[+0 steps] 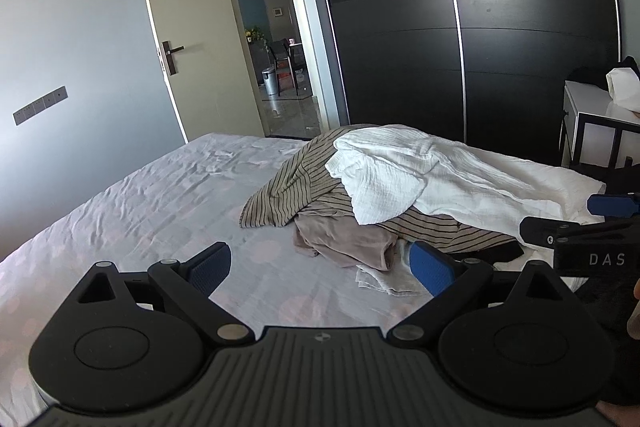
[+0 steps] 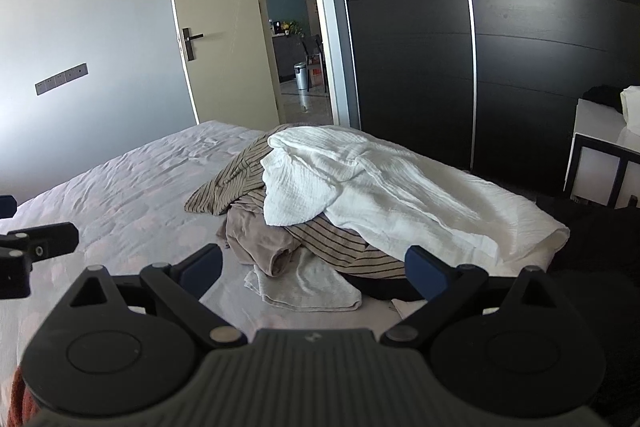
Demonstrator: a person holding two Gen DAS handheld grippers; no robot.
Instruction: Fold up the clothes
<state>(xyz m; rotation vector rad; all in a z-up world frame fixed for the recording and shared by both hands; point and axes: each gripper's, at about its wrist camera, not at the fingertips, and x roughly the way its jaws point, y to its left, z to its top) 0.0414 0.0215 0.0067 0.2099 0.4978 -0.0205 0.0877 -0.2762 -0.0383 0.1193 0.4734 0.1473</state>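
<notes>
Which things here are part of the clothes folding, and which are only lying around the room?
For the job:
white garment
striped garment
beige garment
small white cloth
left gripper, open
right gripper, open
bed, the work surface

Just there:
wardrobe
door
side table with things on it
trash can

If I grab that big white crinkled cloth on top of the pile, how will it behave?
The big white crinkled cloth looks thin and deeply creased, so it will probably hang limp. It spreads wide over the striped beige garment, so one pinch likely lifts only part and may drag that garment. The open right gripper should grip its texture.
</notes>
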